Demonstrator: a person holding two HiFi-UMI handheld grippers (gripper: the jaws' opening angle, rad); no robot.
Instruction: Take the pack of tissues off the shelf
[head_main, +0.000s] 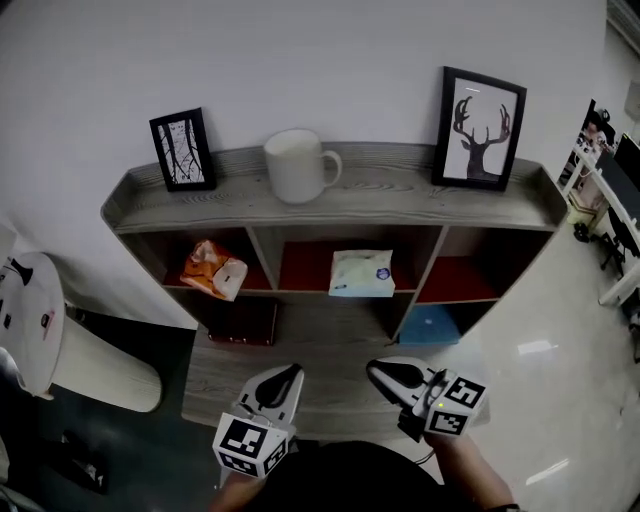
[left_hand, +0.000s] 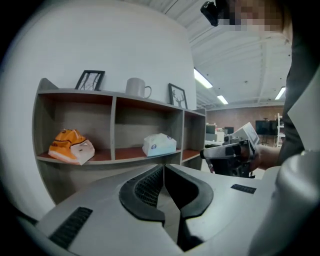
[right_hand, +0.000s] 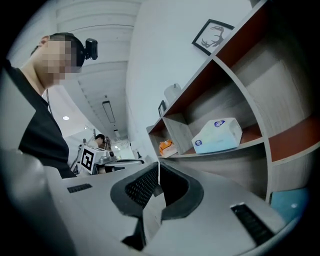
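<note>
facing the shelf with both grippers shut and empty

head view: the grey wood-grain shelf unit (head_main: 400, 195) stands against a white wall. the pale blue-and-white soft plastic pack of tissues (head_main: 361, 273) lies flat and alone on the red board of the shelf unit's middle upper compartment. an orange-and-white crumpled packet (head_main: 213, 270) sits in the compartment to its left, and a white ceramic mug (head_main: 297, 165) and a black-framed deer picture (head_main: 480, 128) stand on the shelf unit's top. the left gripper (head_main: 292, 372) and right gripper (head_main: 372, 367) are held low in front of the shelf unit's bottom ledge, well apart from the pack, with their tips angled in toward each other.

left gripper view: its jaws are pressed together with nothing between them. it looks roughly level at the shelf unit's front, with the pack beyond in the middle compartment and the other gripper off to the side.

right gripper view: these jaws also meet, gripping nothing. the shelf unit appears tilted here, so this gripper looks at it from an angle, and the pack shows on the red board.

the pack looks light, squashy and slick-skinned, so it will likely dent and may slip under a hard pinch. a sensible hold is across its near short end, with the jaws opened wide first and closed gently.
</note>
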